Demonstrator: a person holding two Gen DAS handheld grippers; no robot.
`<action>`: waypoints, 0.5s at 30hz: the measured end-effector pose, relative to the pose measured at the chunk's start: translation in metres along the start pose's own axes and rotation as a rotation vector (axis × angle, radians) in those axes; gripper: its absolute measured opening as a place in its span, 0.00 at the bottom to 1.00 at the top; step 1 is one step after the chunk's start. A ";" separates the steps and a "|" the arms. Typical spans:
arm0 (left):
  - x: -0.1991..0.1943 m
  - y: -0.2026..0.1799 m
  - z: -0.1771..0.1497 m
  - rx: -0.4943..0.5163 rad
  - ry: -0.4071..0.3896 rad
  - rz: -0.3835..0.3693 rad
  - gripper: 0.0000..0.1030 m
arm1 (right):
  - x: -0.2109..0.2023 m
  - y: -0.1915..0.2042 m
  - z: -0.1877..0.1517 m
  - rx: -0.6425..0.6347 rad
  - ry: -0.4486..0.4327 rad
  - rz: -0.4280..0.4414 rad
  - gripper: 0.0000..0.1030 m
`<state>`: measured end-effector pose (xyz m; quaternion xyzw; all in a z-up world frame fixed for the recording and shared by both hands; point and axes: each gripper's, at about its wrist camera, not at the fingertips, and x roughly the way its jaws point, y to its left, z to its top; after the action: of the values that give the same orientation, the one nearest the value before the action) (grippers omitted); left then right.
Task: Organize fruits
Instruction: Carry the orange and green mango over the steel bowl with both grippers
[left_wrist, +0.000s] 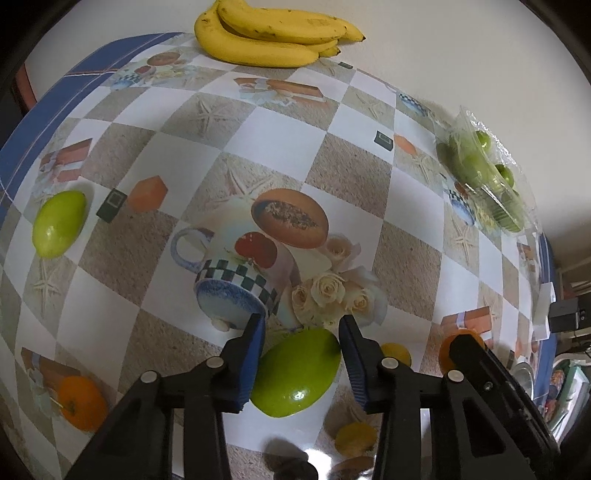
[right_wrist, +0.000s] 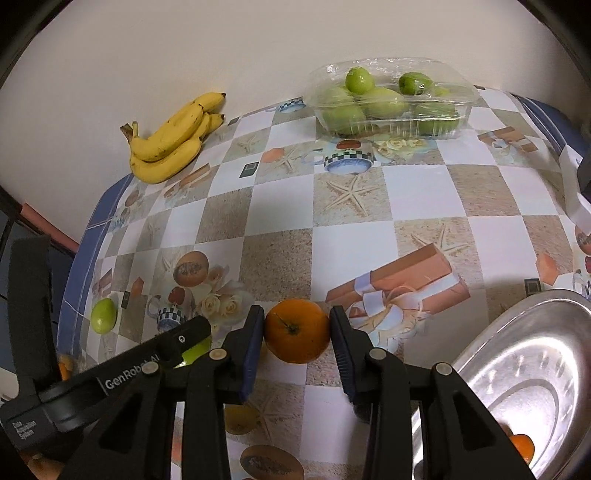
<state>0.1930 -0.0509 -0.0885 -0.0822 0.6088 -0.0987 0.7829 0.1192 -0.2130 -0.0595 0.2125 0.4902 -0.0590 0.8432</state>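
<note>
Pick-up stage, both hands loaded. Your left gripper (left_wrist: 302, 325) straddles a green fruit (left_wrist: 295, 373); the pads sit beside its flanks, but firm contact can't be judged from here. Your right gripper (right_wrist: 297, 314) pinches an orange (right_wrist: 297, 331) between both pads, just left of the steel bowl (right_wrist: 524, 369).

That bowl already holds one orange piece (right_wrist: 521, 445) at its near edge, so it is likely the citrus destination. The clear tray of green fruit (right_wrist: 391, 99) sits well beyond the bowl, against the wall; the bananas (right_wrist: 170, 140) lie far left of it.

Next: carry the orange right and over the bowl's rim, then spread the jaws low. Confirm the left grip before lifting toward the tray.
</note>
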 end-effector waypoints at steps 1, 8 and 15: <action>0.000 0.000 0.000 -0.003 0.002 -0.001 0.43 | -0.001 0.000 0.000 0.001 -0.001 0.002 0.37; 0.000 -0.002 -0.003 -0.008 0.020 0.002 0.48 | -0.007 -0.003 0.000 0.012 -0.005 0.010 0.37; -0.002 0.000 -0.009 -0.016 0.033 0.011 0.56 | -0.013 -0.004 0.000 0.021 -0.008 0.027 0.37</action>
<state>0.1839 -0.0507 -0.0893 -0.0834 0.6230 -0.0907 0.7725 0.1116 -0.2182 -0.0494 0.2274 0.4834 -0.0537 0.8436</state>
